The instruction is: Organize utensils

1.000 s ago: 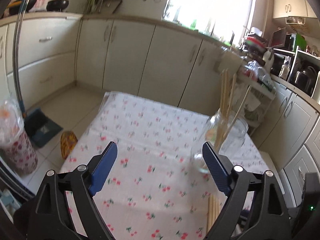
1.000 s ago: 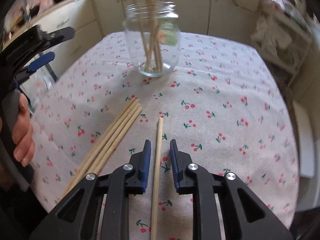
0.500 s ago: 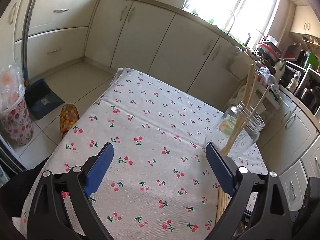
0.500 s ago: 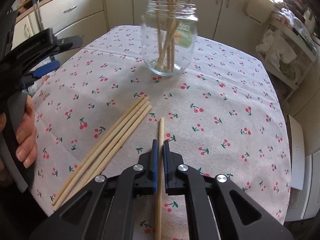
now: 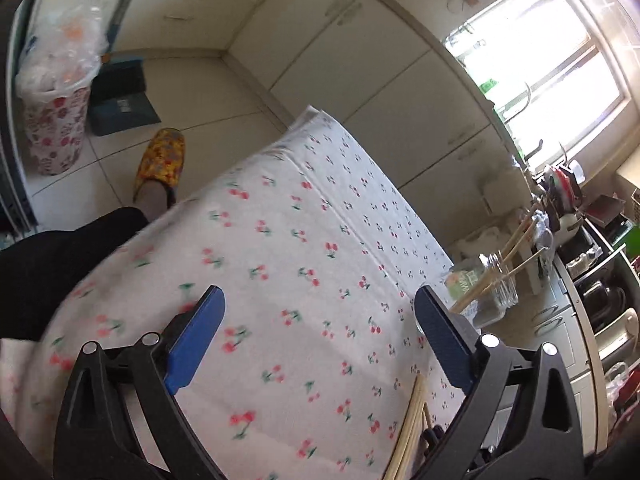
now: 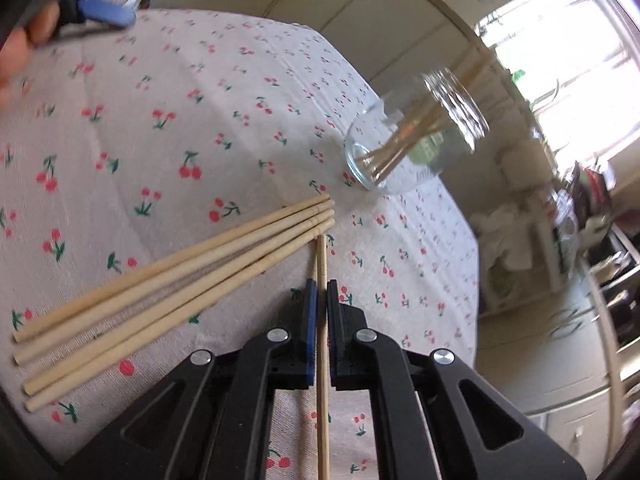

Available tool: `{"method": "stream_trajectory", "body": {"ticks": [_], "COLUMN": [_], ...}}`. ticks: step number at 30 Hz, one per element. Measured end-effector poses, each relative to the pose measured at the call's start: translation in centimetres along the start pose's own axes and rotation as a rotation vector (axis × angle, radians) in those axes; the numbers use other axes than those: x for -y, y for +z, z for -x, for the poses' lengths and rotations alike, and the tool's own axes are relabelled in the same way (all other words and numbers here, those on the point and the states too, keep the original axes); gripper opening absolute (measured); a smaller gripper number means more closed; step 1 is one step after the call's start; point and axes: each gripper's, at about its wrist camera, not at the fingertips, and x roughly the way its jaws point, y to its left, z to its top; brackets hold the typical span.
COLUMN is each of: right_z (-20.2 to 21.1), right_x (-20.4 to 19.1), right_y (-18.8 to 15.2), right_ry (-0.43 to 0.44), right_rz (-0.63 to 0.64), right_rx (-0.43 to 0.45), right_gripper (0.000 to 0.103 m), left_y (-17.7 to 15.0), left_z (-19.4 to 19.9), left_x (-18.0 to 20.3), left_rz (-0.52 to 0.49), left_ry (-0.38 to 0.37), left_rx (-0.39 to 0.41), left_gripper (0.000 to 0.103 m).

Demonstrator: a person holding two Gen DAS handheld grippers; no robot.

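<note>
Closed since the earlier frame, right gripper now pinches one chopstick beside four loose chopsticks on the bench; left gripper wide, empty. Lift level, then tip into jar.

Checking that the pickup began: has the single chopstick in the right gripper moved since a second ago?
Yes. The single chopstick, clamped in the right gripper, now has its tip against the four loose chopsticks; earlier a gap separated them.
</note>
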Motion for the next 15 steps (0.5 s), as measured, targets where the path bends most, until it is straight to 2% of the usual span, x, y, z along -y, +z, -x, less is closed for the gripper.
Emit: {"method": "stream_trajectory", "body": {"ticks": [5, 11, 15], "right_z": [1.3, 5.6, 8.2], "right_x": [-0.2, -0.7, -1.5], "right_y": [0.1, 1.4, 3.3], "right_ry": [0.033, 0.024, 0.142], "right_rz": [0.01, -0.03, -0.061], "right_rx": [0.021, 0.128, 0.205], "right_gripper": [0.006, 0.005, 0.006], "left_y": [-0.2, -0.4, -1.3], "left_z": [3.4, 8.6, 12.3], "left_x": [-1.8, -3.8, -5.9], "left_rz": [-0.006, -0.062, -0.032], "left_ry": [0.052, 0.123, 0.183], "left_rx": [0.048, 0.129, 0.182], "left_gripper": [0.092, 0.093, 0.094]}}
